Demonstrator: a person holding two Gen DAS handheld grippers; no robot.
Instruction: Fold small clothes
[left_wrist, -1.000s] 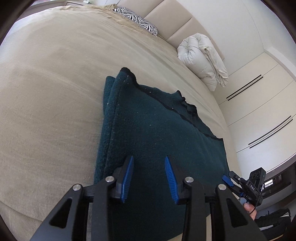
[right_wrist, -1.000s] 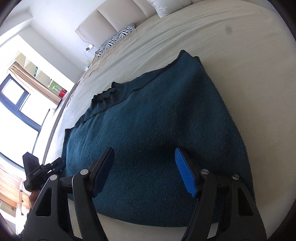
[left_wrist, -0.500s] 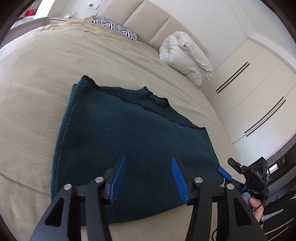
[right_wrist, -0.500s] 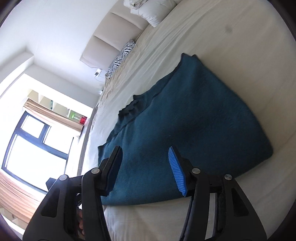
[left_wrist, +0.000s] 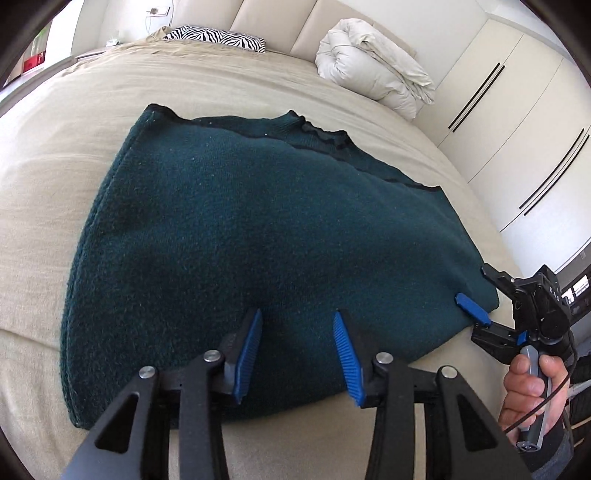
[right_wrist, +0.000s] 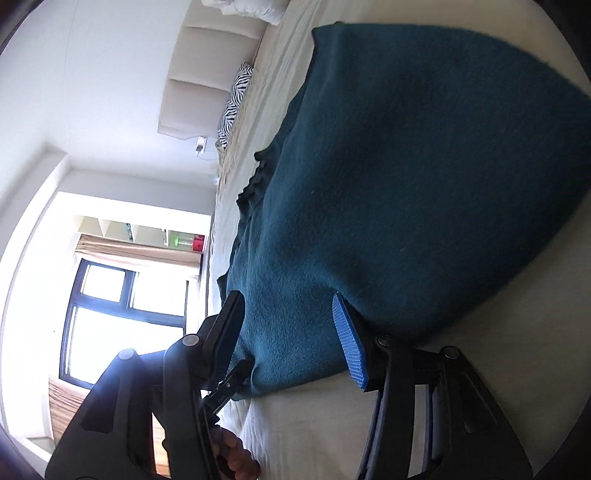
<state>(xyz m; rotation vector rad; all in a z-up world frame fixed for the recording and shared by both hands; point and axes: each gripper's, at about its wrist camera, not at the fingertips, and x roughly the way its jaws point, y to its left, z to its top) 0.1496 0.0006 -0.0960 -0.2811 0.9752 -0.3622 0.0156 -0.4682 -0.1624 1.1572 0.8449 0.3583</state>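
Where teal sweater (left_wrist: 258, 236) lies: beige bed (left_wrist: 55, 177).

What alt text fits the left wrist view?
A folded dark teal sweater lies on a beige bed, with the left gripper over its near edge, closing on nothing. The right gripper reaches the sweater's right corner.

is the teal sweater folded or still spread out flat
Folded. The teal sweater lies on the bed as a compact doubled slab: stacked layer edges show along its left side, and no sleeves stick out.
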